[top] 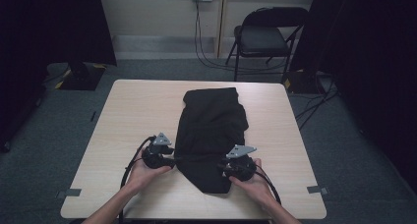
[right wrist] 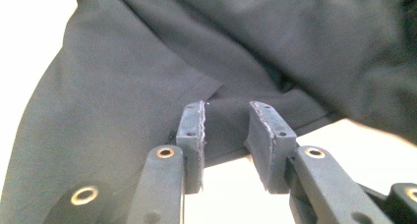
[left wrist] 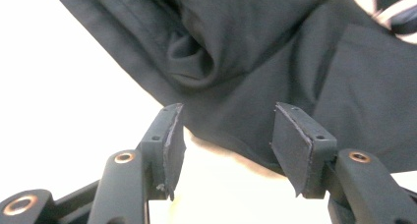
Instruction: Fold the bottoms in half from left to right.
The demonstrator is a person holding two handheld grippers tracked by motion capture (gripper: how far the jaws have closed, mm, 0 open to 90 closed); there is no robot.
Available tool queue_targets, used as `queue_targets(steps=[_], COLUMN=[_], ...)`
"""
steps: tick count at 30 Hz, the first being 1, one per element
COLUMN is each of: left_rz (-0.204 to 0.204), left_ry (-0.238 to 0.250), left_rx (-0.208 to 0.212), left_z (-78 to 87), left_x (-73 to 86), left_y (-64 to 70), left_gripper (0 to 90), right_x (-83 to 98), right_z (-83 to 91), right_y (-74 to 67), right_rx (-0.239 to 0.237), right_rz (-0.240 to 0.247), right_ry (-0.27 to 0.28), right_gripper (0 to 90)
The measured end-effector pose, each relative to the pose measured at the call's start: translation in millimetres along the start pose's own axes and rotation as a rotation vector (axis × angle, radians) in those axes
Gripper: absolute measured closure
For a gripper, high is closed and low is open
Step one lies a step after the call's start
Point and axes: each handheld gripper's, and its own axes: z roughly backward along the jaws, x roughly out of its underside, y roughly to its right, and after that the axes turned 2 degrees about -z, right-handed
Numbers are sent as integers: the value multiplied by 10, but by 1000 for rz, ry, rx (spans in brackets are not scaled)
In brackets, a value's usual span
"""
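I'm working a black garment (top: pixel 211 135) lying lengthwise down the middle of the table (top: pixel 133 111), bunched and partly folded, near end tapering to a point between my two tools.

Left tool (top: pixel 158 157): released, jaws wide apart. In the left gripper view the cloth's hem (left wrist: pixel 231 145) is running across just ahead of the pads (left wrist: pixel 173 145), bare table between them. Nothing pinched yet.

Right tool (top: pixel 238 166): also released, gap narrower. In the right gripper view the hem (right wrist: pixel 223 157) is sitting right between the tips, pads (right wrist: pixel 196 135) flanking it but apart. It's sitting over the cloth's near right side in the high view.

Risks as I'm reading it:
- Left tool closing on air. Edge is ahead of the tips, not between them; closing now likely catches nothing or just a sliver that slips out on lift.
- Right tool grabbing several layers. There's a fold seam just ahead of its tips, so I can't tell how many layers are under there. Pinching the stack means the fold won't open and the whole bundle drags.
- Uneven grip. If one side holds and the other slips, the garment is pivoting and twisting instead of spreading.
- Pads scraping the table. Both tools are low and flat; pushing forward could shove the cloth into a bigger bunch rather than sliding under it.
- Black-on-black: edges are hard to read.
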Motion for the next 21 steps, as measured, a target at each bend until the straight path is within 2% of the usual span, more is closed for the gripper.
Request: queue_targets(steps=[4,7,9,12,15,17,18,20,21], left_rz=[-23,-16,-44,-67,-124,-151,-151,-168,-171], left_ry=[-2,14,37,85,83,81,79,46,37], left_rx=[-8,-13,-28,23,70,84,95,133,134], left_z=[-32,21,76,120,93,80,66,17,1], left_x=[-53,-75,-90,-117,-129,-135,-134,-115,-104], left_y=[29,52,97,227,374,443,466,494,507], left_gripper=[447,434,434,440,458,463,463,485,497], right_x=[-51,-95,-102,-124,-143,-168,-180,-196,-203], right_z=[-62,-93,-128,-122,-71,4,47,124,169], right_y=[-80,-213,-350,-556,-737,-779,-777,-723,-653], right_rx=[-22,-86,-130,-209,-293,-337,-350,-344,-313], right_rz=[29,58,86,139,176,164,148,120,116], right_ry=[19,29,15,26,45,73,87,111,123], right_gripper=[567,547,533,507,486,482,488,525,540])
